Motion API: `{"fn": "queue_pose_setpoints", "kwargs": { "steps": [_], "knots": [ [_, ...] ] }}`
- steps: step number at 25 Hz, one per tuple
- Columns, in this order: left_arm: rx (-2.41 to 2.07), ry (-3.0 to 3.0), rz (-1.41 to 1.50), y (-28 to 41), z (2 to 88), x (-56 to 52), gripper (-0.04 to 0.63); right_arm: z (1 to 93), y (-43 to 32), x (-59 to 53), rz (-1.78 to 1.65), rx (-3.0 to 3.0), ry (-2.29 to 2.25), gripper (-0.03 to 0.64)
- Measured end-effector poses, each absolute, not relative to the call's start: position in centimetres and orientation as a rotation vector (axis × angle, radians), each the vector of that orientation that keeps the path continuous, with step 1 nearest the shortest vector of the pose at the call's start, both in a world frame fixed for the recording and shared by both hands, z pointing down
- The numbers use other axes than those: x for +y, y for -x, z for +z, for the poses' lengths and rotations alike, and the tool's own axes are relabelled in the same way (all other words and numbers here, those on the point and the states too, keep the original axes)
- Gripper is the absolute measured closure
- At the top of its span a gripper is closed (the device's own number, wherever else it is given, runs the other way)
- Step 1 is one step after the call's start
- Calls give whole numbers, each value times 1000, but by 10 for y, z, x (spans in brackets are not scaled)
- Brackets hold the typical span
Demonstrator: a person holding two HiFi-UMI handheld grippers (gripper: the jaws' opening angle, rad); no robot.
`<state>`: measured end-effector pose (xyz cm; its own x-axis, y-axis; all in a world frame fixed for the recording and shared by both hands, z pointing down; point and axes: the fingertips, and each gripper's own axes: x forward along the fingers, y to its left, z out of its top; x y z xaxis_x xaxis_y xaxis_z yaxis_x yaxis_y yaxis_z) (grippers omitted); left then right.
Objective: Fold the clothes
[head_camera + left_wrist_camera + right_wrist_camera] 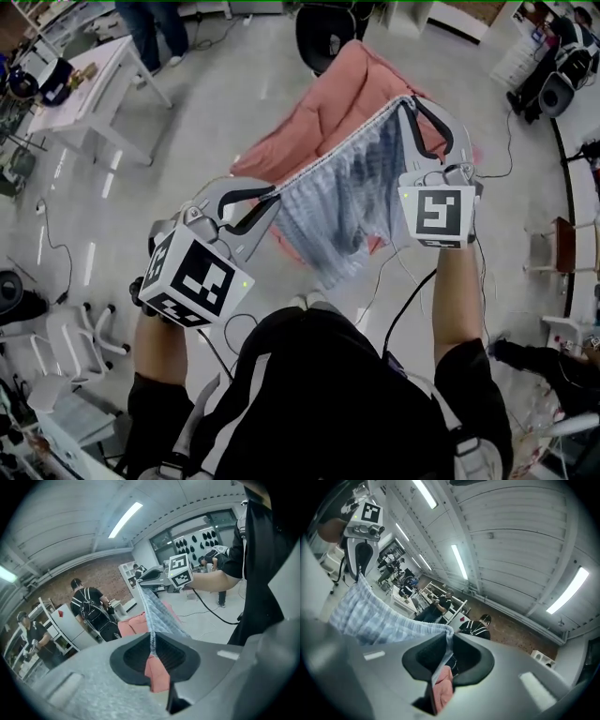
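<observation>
Left gripper [267, 199]: jaws clamped on one top corner of checked blue-white garment [352, 202]
Right gripper [410, 105]: jaws pinched on other top corner
Top edge stretched taut from tip to tip, rest of cloth hanging below both tips
Beneath and beyond tips: pink blanket [323, 117]
Farther off, left of left gripper: white table [89, 89], person's legs [155, 33] beside it

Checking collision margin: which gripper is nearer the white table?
Left. The left gripper holds the plaid garment on the side toward the white table; the right gripper holds its other corner, above the pink cloth.
</observation>
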<state>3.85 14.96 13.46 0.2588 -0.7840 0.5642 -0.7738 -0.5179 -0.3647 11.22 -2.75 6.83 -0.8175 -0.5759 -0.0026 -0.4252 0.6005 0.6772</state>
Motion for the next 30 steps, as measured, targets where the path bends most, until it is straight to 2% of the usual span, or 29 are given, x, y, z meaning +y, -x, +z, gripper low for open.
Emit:
{"fn": "queue_pose_setpoints", "kwargs": {
  "steps": [12,30],
  "knots": [
    [1996,2387,-1156,41,182,128,552,117,-11,-57,-978,-2706,-483,565],
    [1996,2597,-1107,211,273,91,552,208,144,-92,-802,-2557,-581,565]
  ]
}}
